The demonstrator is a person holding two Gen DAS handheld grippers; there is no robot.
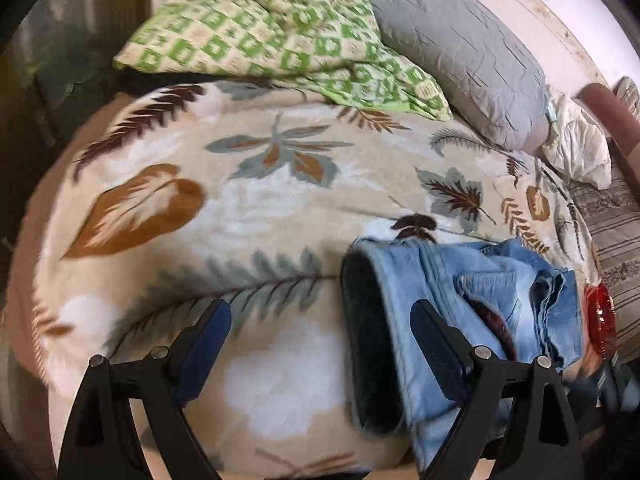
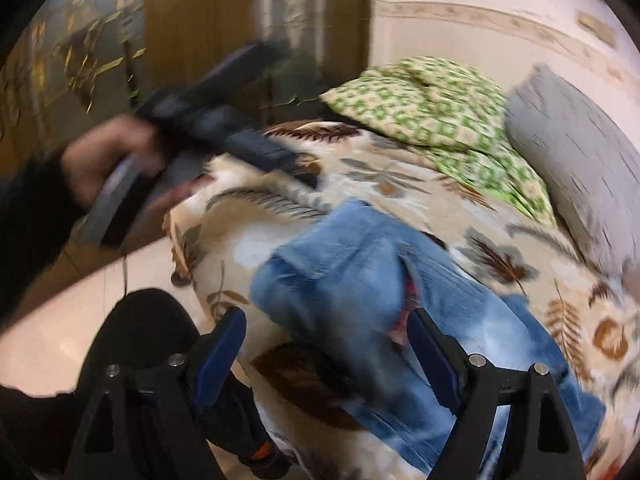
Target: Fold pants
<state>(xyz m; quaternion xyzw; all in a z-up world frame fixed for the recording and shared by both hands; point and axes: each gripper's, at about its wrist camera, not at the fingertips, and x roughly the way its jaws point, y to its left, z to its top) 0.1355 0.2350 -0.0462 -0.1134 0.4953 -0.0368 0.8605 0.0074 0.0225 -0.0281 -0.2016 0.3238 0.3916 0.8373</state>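
Light blue jeans (image 1: 472, 300) lie bunched on a leaf-patterned bedspread (image 1: 260, 184), with a dark lining showing at one open end. My left gripper (image 1: 322, 320) is open and empty just above the bed, its right finger over the jeans' edge. In the right wrist view the jeans (image 2: 360, 280) lie across the bed, blurred by motion. My right gripper (image 2: 326, 334) is open and empty above them. The left gripper (image 2: 240, 132) shows there too, held in a hand at the upper left, blurred.
A green checked blanket (image 1: 260, 28) and a grey pillow (image 1: 460, 48) lie at the far end of the bed. White cloth (image 1: 576, 148) and a striped cushion (image 1: 616, 220) sit at the right. A red object (image 1: 598, 316) lies beside the jeans. The bed edge and pale floor (image 2: 100, 292) are at left.
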